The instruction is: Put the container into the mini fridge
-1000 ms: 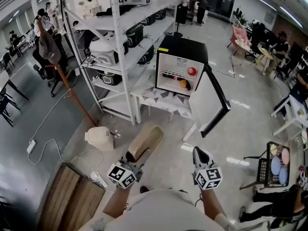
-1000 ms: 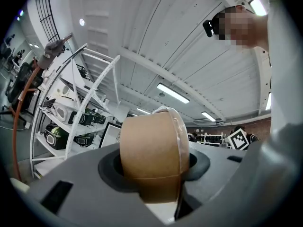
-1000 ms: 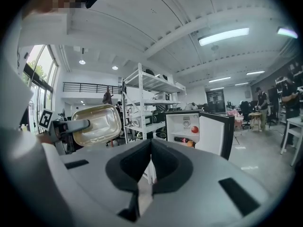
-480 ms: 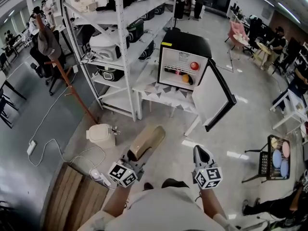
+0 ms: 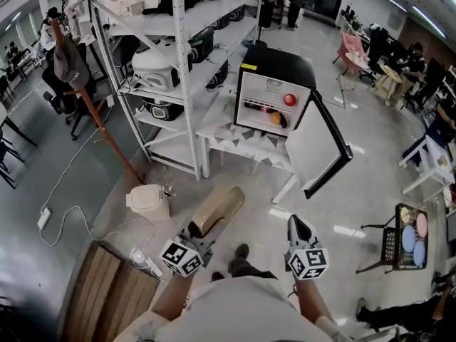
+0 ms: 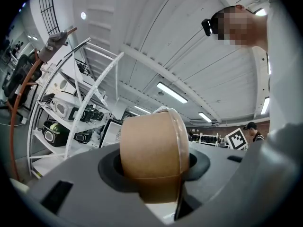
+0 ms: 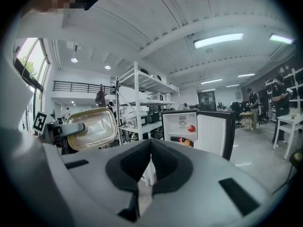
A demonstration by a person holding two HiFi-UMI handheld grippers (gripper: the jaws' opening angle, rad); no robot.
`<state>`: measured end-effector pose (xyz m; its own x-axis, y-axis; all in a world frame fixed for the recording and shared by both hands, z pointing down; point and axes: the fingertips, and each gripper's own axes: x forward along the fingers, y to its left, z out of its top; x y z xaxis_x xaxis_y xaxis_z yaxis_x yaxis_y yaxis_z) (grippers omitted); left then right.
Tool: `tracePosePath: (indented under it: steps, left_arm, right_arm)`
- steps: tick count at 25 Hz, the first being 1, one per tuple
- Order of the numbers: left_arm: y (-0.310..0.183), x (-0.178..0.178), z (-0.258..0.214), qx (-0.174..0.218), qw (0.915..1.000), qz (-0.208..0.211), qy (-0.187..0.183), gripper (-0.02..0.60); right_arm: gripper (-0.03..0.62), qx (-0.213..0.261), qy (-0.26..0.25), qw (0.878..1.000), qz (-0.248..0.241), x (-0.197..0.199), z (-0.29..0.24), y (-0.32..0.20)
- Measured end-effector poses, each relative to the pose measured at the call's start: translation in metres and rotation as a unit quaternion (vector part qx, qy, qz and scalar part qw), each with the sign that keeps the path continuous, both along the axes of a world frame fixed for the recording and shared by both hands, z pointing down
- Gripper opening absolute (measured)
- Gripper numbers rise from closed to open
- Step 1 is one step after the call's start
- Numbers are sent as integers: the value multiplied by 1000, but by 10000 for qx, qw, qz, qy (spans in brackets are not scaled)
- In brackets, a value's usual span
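Observation:
My left gripper [image 5: 199,229] is shut on a brown paper container [image 5: 216,211] with a clear lid, held out level in front of me. In the left gripper view the container [image 6: 151,155] fills the space between the jaws. The black mini fridge [image 5: 274,66] stands ahead on a low white table [image 5: 239,147], its door [image 5: 324,152] swung open to the right. A red ball [image 5: 289,100] and an orange item lie inside. My right gripper [image 5: 298,226] is shut and holds nothing. The right gripper view shows the fridge [image 7: 182,124] and the container [image 7: 92,126] at left.
A white shelf rack [image 5: 178,55] with rice cookers stands left of the fridge. A white cooker [image 5: 149,201] and cables lie on the floor. A wooden crate [image 5: 107,291] is at lower left, a black cart with plates [image 5: 406,244] at right. People sit at desks far off.
The whole view has shifted slightly toward the fridge, and a shoe now shows below the container. Both grippers keep their places in the view; the grip on the container is unchanged.

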<state>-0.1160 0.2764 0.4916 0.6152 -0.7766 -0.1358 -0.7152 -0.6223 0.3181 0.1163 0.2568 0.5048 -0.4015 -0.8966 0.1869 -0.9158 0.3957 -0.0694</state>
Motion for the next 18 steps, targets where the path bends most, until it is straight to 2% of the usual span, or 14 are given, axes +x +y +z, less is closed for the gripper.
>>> tracePosePath:
  steps: [12,18]
  left_arm:
    - [-73,0,9,-161,9996,-179,-126,183]
    - [-114,6,8,-185,9991,-273,-267,183]
  right_arm:
    - [7,-143,-64,9997,-198,-6,14,-81]
    - [7,17,-81,9992,-381,-6,9,-129]
